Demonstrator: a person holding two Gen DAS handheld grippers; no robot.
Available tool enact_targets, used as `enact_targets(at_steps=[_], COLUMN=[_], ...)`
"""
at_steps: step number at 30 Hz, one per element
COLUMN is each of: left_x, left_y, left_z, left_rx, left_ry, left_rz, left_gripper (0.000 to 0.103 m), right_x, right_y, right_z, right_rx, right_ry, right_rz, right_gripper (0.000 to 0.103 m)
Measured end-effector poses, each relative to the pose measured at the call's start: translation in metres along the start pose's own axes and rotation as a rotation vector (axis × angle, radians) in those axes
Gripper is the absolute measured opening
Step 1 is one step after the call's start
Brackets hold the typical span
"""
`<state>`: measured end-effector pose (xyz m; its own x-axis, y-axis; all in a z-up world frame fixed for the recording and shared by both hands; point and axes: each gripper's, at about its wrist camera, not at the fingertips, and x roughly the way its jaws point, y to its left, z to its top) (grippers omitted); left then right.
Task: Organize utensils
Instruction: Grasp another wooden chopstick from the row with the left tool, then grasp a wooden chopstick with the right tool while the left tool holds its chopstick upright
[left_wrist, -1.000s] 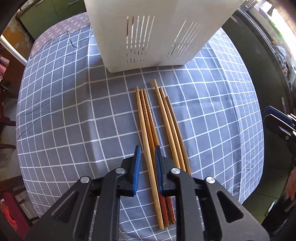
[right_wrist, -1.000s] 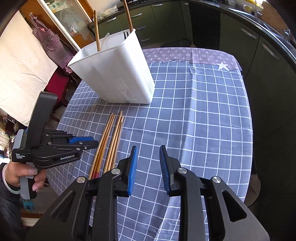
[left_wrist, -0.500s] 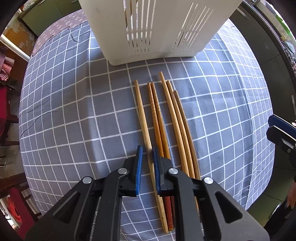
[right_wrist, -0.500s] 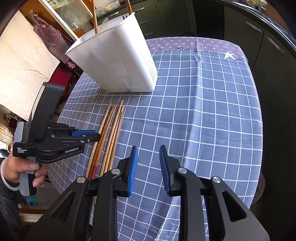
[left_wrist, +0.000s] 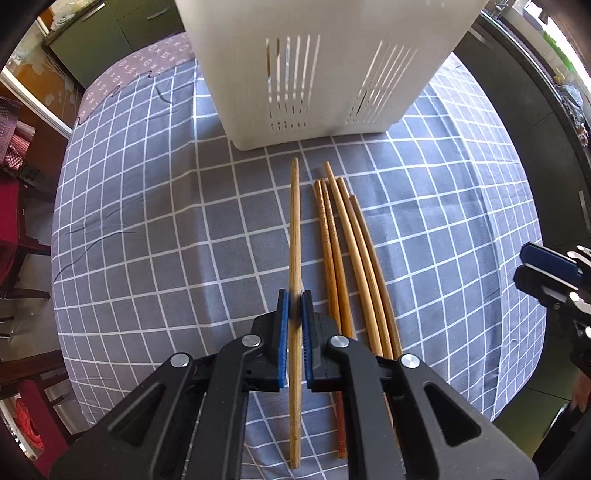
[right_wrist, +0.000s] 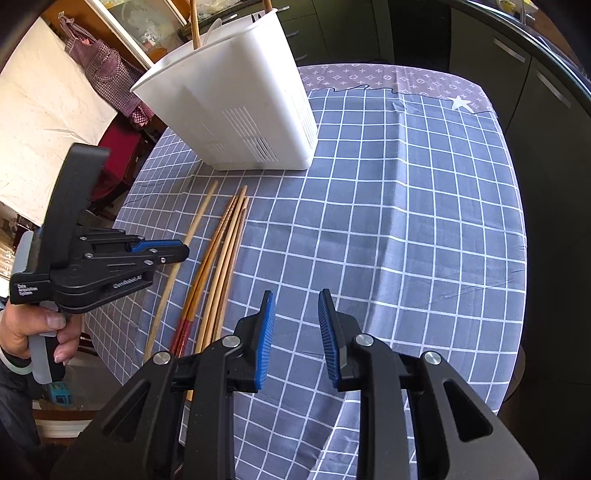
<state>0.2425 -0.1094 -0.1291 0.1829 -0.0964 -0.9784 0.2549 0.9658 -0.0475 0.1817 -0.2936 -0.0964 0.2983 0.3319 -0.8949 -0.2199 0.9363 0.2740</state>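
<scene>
One chopstick (left_wrist: 294, 236) sits clamped in your left gripper (left_wrist: 294, 306), whose jaws have just closed; five more chopsticks (left_wrist: 354, 251) lie beside it. Your right gripper (right_wrist: 296, 332) hangs empty, jaws apart.

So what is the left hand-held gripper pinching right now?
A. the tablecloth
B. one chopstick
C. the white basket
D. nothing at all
B: the left hand-held gripper has its blue pads shut on one chopstick, set apart from the other chopsticks lying on the tablecloth in front of the white basket.
</scene>
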Motion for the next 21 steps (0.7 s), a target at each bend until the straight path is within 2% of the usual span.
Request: enact_targets(at_steps=[12,21], left_x=[-0.1,-0.116], left_y=[0.02,0.035], left_z=[-0.021,-0.035], left_rx=[0.047,0.037], left_ry=[-0.255,-0.298], left_rz=[-0.019,-0.044], left_gripper=[0.007,0.007], right_x=[0.015,0.051], right_y=[0.027,0.057], right_z=[0.008,0.013], right_rx=[-0.049,-0.092], right_ry=[0.044,0.133], right_rz=[-0.014,-0.049], right_gripper=[0.025,0.025])
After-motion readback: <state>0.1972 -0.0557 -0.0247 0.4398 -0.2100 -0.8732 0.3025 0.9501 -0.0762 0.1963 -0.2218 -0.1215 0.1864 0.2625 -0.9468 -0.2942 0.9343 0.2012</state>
